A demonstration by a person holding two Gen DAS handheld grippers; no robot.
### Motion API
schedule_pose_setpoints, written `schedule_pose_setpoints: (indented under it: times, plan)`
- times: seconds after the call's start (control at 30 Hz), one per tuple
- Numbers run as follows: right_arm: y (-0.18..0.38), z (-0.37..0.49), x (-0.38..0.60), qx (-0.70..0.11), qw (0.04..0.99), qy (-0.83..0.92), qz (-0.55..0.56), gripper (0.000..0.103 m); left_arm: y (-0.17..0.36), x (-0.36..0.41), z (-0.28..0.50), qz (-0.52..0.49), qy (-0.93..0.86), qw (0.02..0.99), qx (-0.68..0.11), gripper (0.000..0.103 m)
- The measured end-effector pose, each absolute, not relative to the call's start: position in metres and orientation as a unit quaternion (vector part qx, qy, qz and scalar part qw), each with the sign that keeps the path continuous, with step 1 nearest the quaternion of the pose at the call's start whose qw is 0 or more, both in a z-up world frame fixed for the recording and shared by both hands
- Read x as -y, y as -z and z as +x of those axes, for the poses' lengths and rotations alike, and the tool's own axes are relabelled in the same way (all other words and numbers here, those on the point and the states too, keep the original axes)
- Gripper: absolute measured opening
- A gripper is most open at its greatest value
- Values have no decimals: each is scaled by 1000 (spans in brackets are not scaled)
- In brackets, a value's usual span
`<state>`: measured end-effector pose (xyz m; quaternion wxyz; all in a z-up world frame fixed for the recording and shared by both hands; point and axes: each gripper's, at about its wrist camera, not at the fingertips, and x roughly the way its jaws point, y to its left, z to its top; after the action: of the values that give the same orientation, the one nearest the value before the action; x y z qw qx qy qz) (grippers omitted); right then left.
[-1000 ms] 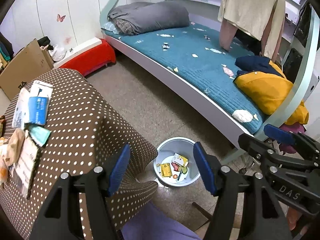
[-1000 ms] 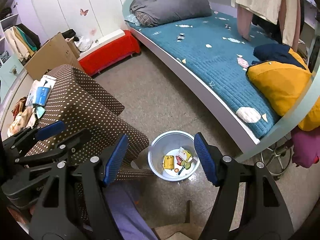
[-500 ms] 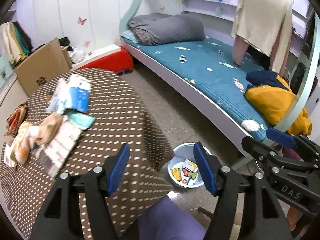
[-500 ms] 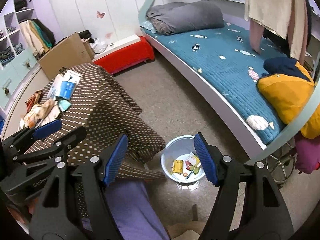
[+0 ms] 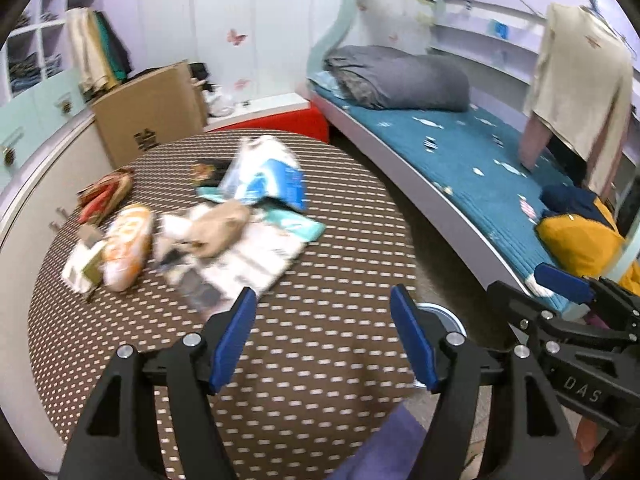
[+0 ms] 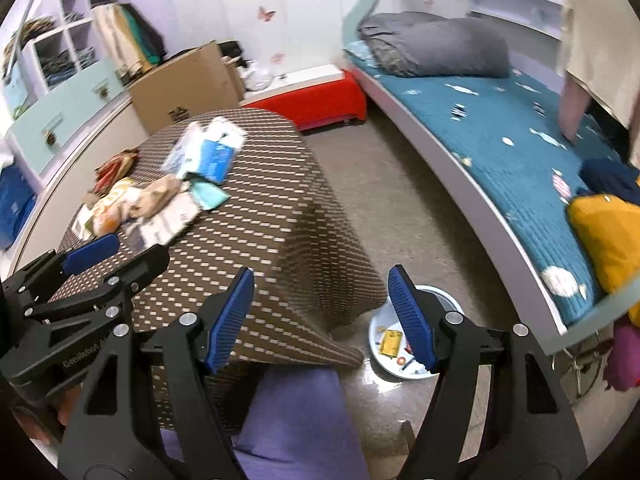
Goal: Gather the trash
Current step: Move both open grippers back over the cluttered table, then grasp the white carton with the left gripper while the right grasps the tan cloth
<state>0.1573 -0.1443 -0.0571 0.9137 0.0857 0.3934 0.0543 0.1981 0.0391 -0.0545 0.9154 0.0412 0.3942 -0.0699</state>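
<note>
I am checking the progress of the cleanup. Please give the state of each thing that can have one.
left gripper: open, nothing between the pads.
right gripper: open, nothing between the pads.
basin: on the floor beside the table, some trash already inside.
wrappers: piled on the table, not collected yet.
cardboard box: top flap open.

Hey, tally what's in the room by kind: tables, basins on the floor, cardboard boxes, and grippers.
Table: 1
Basin: 1
Cardboard box: 1
Grippers: 2, left gripper and right gripper, both open and empty
Total: 5
</note>
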Motion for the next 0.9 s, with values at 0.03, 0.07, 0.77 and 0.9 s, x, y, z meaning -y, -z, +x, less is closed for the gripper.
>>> schedule_pose_setpoints:
  times: [0.03, 0.07, 0.77, 0.9]
  plan:
    - [56, 160, 135, -393, 914, -62, 80, 69, 53, -46, 198, 38, 64, 916, -393, 68]
    - [55, 162, 129, -393, 914, -68, 77, 69, 52, -52, 198, 36, 57, 917, -392, 68]
    - [46, 217, -21, -401, 894, -199, 2, 70, 49, -219, 177, -46, -114, 913, -388, 69]
    - [50, 232, -31, -410, 891, -197, -2, 73, 54, -249, 179, -66, -140, 907, -391, 69]
